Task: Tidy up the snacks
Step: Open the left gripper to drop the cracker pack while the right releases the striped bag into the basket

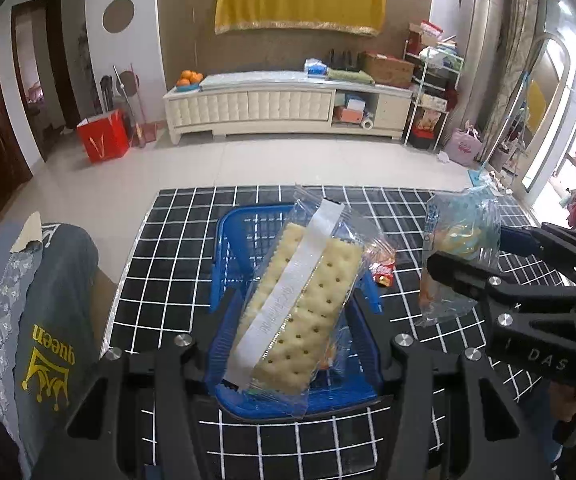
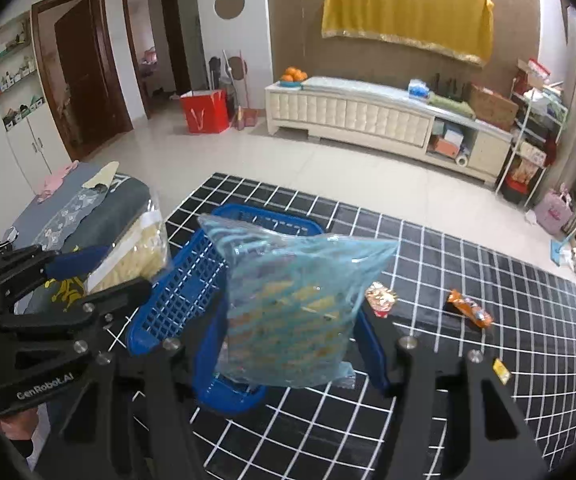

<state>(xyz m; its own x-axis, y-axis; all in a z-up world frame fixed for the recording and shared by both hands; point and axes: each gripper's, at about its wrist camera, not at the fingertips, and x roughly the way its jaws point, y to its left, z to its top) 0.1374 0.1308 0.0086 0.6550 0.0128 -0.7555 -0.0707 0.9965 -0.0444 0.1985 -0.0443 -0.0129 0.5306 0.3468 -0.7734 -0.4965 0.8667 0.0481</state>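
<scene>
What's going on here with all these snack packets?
Someone is sorting snacks using two hand-held tongs. The left tongs grip a cracker pack above a blue basket; the right tongs hold a bluish snack bag beside it. Two small packets remain on the checked table.

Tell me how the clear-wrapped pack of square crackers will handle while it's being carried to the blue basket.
The clear-wrapped pack of square crackers probably stays stiff, since it juts out straight from the left gripper. The crackers look brittle, so a hard squeeze may snap them. Its glossy film seems slippery and could slide over the blue plastic basket.
</scene>
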